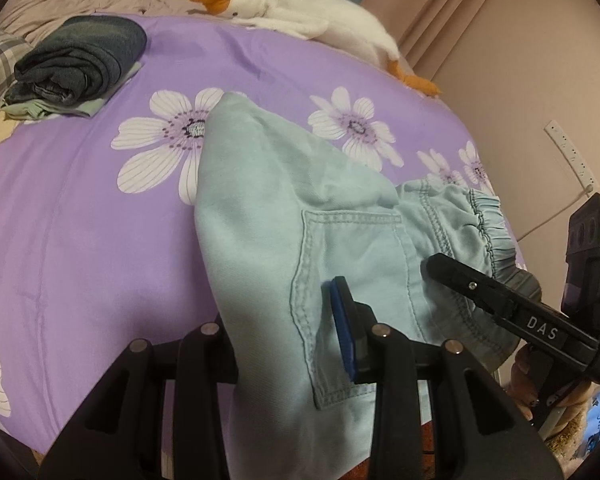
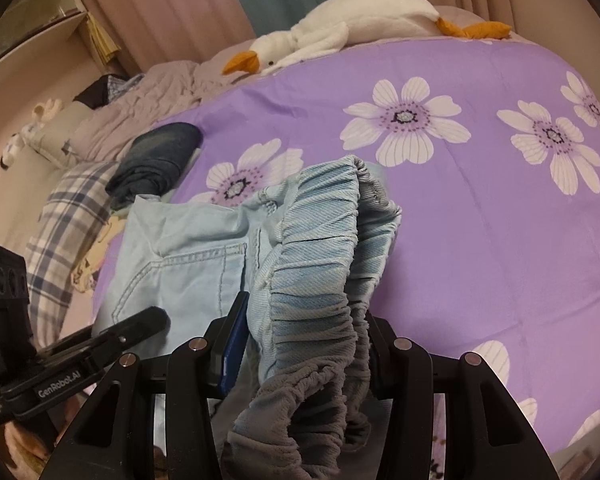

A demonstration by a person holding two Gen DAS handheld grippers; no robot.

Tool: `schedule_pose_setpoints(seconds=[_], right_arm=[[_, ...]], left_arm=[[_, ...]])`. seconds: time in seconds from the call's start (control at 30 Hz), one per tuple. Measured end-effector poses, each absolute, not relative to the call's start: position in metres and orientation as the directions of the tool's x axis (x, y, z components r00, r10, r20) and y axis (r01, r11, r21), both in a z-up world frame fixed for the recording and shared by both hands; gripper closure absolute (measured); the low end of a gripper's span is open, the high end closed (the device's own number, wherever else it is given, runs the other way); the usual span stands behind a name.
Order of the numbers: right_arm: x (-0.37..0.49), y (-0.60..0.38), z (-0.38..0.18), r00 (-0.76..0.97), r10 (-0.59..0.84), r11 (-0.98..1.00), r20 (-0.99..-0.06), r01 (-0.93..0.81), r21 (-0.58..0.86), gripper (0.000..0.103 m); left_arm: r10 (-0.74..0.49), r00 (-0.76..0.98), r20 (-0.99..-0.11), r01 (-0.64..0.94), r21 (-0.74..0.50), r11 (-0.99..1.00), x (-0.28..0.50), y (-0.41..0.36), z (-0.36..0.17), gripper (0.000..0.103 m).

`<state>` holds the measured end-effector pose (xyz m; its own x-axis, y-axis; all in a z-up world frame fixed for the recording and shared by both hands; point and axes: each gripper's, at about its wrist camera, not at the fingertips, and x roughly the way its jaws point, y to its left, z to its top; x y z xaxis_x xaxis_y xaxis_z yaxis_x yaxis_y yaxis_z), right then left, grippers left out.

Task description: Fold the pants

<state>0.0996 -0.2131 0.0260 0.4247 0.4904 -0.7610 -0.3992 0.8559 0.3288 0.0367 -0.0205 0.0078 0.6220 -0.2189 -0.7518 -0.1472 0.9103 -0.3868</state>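
Observation:
Light blue pants (image 1: 268, 208) lie on the purple flowered bed cover (image 1: 80, 208), legs stretching away from me. My left gripper (image 1: 284, 332) is shut on the pants near the back pocket (image 1: 352, 264). My right gripper (image 2: 300, 344) is shut on the elastic waistband (image 2: 320, 264), which bunches up between its jaws. The right gripper also shows in the left wrist view (image 1: 492, 300) at the waistband. The left gripper shows in the right wrist view (image 2: 112, 340), low at the left. The pants also show in the right wrist view (image 2: 188, 260).
A folded stack of dark jeans over a green garment (image 1: 80, 64) lies at the far left of the bed. A white plush goose (image 1: 300, 12) lies along the far edge. A plaid pillow (image 2: 68, 232) and rumpled bedding (image 2: 140, 104) are at the left. A wall with a power strip (image 1: 572, 152) is at the right.

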Motion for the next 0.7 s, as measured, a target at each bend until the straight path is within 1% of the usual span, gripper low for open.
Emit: schedule_pose_setpoints(seconds=[0.13, 0.3, 0.5, 0.7], right_arm=[[0.107, -0.207, 0.018, 0.424, 0.462, 0.867, -0.779, -0.400, 0.296, 0.053], [0.114, -0.206, 0.010, 0.406, 0.450, 0.876, -0.795, -0.375, 0.304, 0.053], [0.121, -0.201, 0.003, 0.398, 0.436, 0.880, -0.807, -0.376, 0.290, 0.053], [0.127, -0.194, -0.016, 0.385, 0.400, 0.893, -0.832, -0.367, 0.260, 0.053]], left_arm=[[-0.216, 0.605, -0.766, -0.154, -0.379, 0.913, 0.046, -0.018, -0.003, 0.069], [-0.254, 0.585, -0.770, -0.176, -0.427, 0.887, 0.053, -0.014, -0.015, 0.070], [-0.249, 0.570, -0.783, -0.190, -0.421, 0.887, 0.060, -0.013, -0.027, 0.070], [-0.248, 0.533, -0.809, -0.226, -0.419, 0.880, 0.064, -0.012, -0.047, 0.070]])
